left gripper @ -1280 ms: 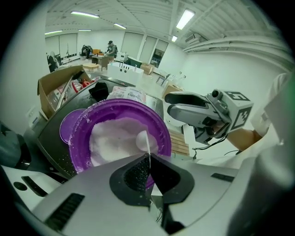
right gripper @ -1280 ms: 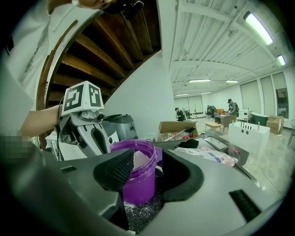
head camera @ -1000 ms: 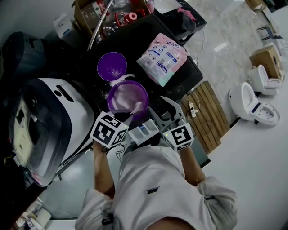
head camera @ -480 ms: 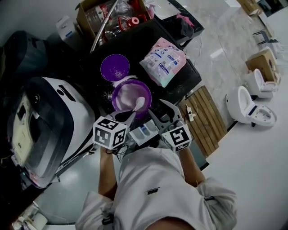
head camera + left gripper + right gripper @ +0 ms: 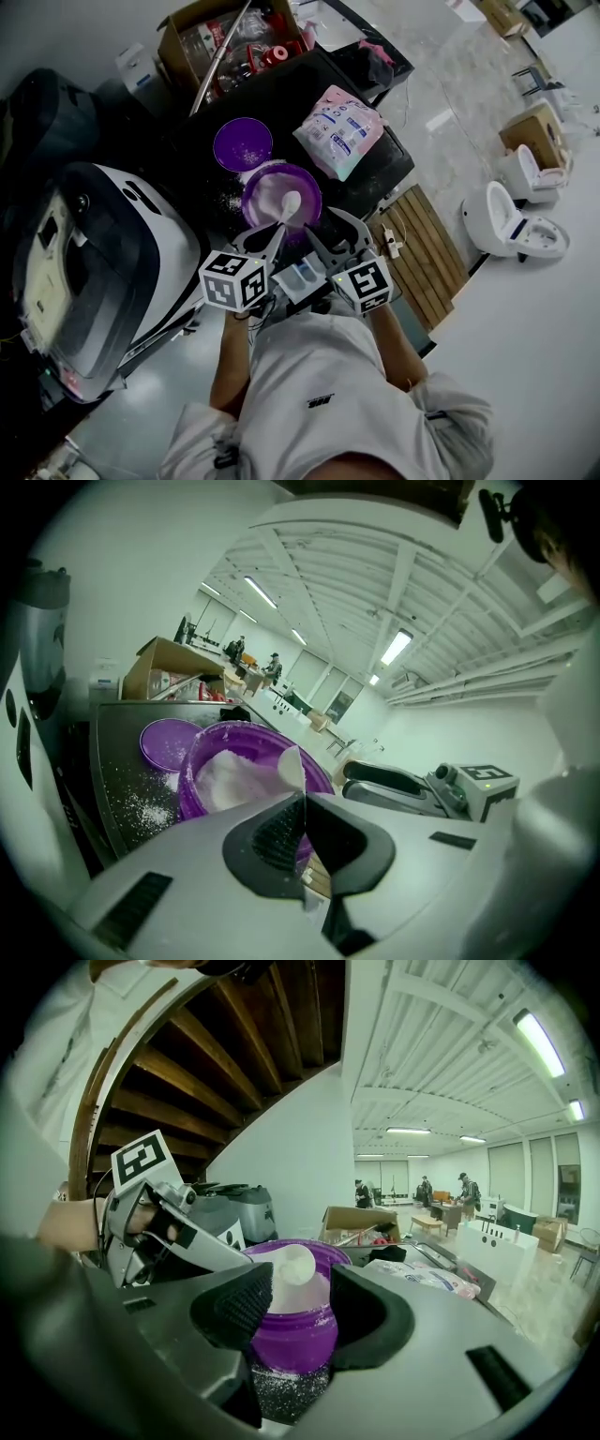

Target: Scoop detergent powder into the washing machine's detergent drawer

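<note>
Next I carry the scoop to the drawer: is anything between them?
Nothing visible does. The white plastic scoop, held by the left claw, is over the round purple powder tub; the white detergent drawer lies just nearer the person, between both claws. The open right claw stands beside that path.

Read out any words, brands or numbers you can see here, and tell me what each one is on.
None of the text is legible.
Pink detergent bag: blue and dark print, too small to read.
Shirt: small dark logo, blurred.
Marker cubes: black-and-white square patterns, no words.
Washing machine: dark panel marks, unreadable.
</note>
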`<state>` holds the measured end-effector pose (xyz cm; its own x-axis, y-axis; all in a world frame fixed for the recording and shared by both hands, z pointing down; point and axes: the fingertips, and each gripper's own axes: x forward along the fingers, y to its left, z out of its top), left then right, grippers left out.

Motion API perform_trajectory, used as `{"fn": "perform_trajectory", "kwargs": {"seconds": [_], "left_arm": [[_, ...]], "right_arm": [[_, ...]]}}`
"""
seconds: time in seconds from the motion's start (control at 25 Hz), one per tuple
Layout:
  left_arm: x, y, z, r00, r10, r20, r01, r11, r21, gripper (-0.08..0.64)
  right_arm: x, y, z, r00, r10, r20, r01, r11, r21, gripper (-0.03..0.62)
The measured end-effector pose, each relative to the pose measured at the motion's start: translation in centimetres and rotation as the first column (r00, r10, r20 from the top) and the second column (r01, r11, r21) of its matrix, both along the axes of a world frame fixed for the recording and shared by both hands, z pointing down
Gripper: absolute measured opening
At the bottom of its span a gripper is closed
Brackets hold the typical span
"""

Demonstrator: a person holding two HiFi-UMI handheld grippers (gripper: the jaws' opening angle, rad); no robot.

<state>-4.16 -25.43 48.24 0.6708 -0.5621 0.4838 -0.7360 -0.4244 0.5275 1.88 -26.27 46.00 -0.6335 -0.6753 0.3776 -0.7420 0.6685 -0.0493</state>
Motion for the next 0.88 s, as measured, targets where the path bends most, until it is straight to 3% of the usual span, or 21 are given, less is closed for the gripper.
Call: {"fn": "perform_trajectory", "kwargs": {"seconds": [0.36, 0.88], "left_arm": [[-2.2, 0.6, -1.3, 0.995, -0.079, -0.064, 0.086, 0.990, 0.111, 0.015], [-4.0, 3.0, -3.4, 0.987, -0.120, -0.104, 0.132, 0.985, 0.114, 0.015]], "right_arm": [[-1.0, 1.7, -0.3, 0.998, 0.056, -0.017, -0.056, 0.998, 0.023, 0.192], [-1.4, 4.6, -1.6, 0.998, 0.062, -0.030, -0.060, 0.997, 0.050, 0.192]]}}
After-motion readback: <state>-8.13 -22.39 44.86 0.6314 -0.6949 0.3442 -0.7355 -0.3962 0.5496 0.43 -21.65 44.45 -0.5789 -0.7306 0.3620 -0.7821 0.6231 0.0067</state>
